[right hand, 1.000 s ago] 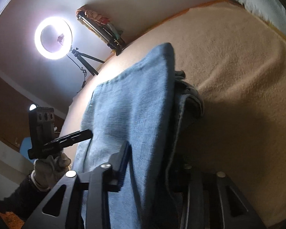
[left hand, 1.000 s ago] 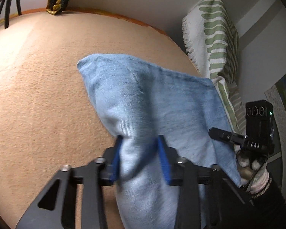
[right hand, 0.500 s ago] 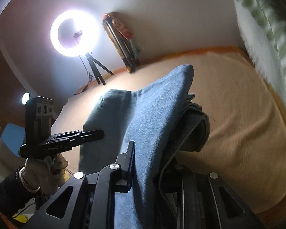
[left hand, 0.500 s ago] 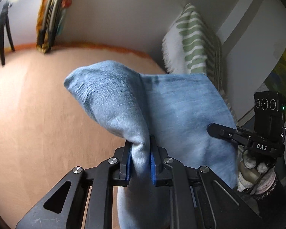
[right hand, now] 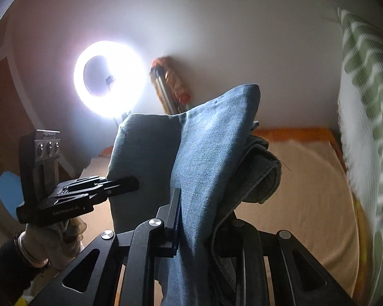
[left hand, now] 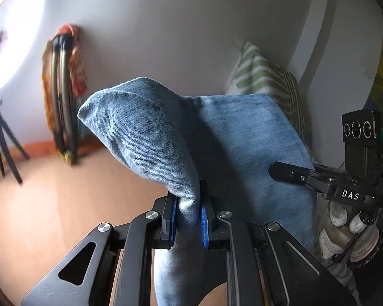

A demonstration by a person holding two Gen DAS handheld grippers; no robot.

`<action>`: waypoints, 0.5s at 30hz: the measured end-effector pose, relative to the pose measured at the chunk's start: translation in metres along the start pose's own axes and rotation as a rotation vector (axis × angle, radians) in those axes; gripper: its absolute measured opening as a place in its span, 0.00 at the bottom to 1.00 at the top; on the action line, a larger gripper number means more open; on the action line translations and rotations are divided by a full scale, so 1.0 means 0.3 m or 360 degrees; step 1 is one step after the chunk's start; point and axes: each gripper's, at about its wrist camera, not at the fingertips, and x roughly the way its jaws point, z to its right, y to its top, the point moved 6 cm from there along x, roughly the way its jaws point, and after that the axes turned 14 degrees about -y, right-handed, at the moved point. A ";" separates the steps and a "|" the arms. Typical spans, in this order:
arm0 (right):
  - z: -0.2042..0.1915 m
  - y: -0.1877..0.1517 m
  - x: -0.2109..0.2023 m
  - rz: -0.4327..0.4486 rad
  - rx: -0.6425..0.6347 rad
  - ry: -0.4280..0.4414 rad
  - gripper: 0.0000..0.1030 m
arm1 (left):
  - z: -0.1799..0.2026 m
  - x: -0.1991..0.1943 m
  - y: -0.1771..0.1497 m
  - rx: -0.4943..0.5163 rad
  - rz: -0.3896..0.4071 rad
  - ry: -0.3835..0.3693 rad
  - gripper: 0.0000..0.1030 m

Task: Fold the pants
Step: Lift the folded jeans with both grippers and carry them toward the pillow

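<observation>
Light blue denim pants (left hand: 153,132) hang lifted above the peach bed cover (left hand: 51,216). My left gripper (left hand: 189,204) is shut on a bunched fold of the fabric, its blue pads pressed on the cloth from both sides. My right gripper (right hand: 199,219) is shut on the pants (right hand: 212,140) at another edge, where thicker seamed layers bulge to the right; cloth hides its right finger. Each view shows the other gripper: the right gripper (left hand: 293,173) in a gloved hand, and the left gripper (right hand: 115,183) beside the hanging cloth.
A green-striped white pillow (left hand: 265,81) leans on the wall at the bed's right side. A bright ring light (right hand: 108,79) on a tripod (left hand: 2,140) stands beyond the bed. A folded frame with orange cloth (left hand: 63,97) leans on the wall.
Both grippers have risen and tilted up, lifting the pants off the bed cover. The jaws of both have closed tighter on the fabric.
</observation>
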 end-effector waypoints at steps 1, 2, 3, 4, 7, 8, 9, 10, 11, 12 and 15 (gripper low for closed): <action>0.002 0.039 0.024 0.0015 -0.0006 -0.0006 0.19 | -0.016 0.012 0.030 0.0010 0.0002 0.0013 0.12; 0.003 0.063 0.042 0.0020 -0.0008 -0.0009 0.19 | -0.029 0.018 0.046 0.0016 0.0003 0.0025 0.12; 0.006 0.090 0.067 0.0024 -0.0007 -0.0012 0.19 | -0.046 0.029 0.069 0.0021 0.0004 0.0034 0.13; 0.010 0.112 0.092 0.0024 -0.0007 -0.0016 0.19 | -0.068 0.047 0.090 0.0024 0.0002 0.0044 0.12; 0.025 0.173 0.185 0.0018 -0.0013 -0.0033 0.19 | -0.132 0.098 0.126 0.0009 0.0001 0.0063 0.12; 0.032 0.191 0.223 0.0013 -0.0014 -0.0039 0.19 | -0.159 0.117 0.135 -0.0004 0.0001 0.0066 0.12; 0.037 0.204 0.255 0.0008 -0.0016 -0.0043 0.19 | -0.178 0.134 0.140 -0.0018 0.0001 0.0066 0.12; 0.046 0.220 0.302 -0.0001 -0.0015 -0.0051 0.19 | -0.204 0.160 0.149 -0.0036 -0.0002 0.0069 0.12; 0.053 0.229 0.337 -0.0011 -0.0013 -0.0055 0.19 | -0.225 0.182 0.156 -0.0048 -0.0006 0.0071 0.12; 0.059 0.239 0.375 -0.0022 -0.0012 -0.0061 0.19 | -0.251 0.206 0.162 -0.0054 -0.0012 0.0078 0.12; 0.074 0.266 0.494 -0.0052 -0.0024 -0.0087 0.19 | -0.322 0.269 0.172 -0.0062 -0.0028 0.0101 0.12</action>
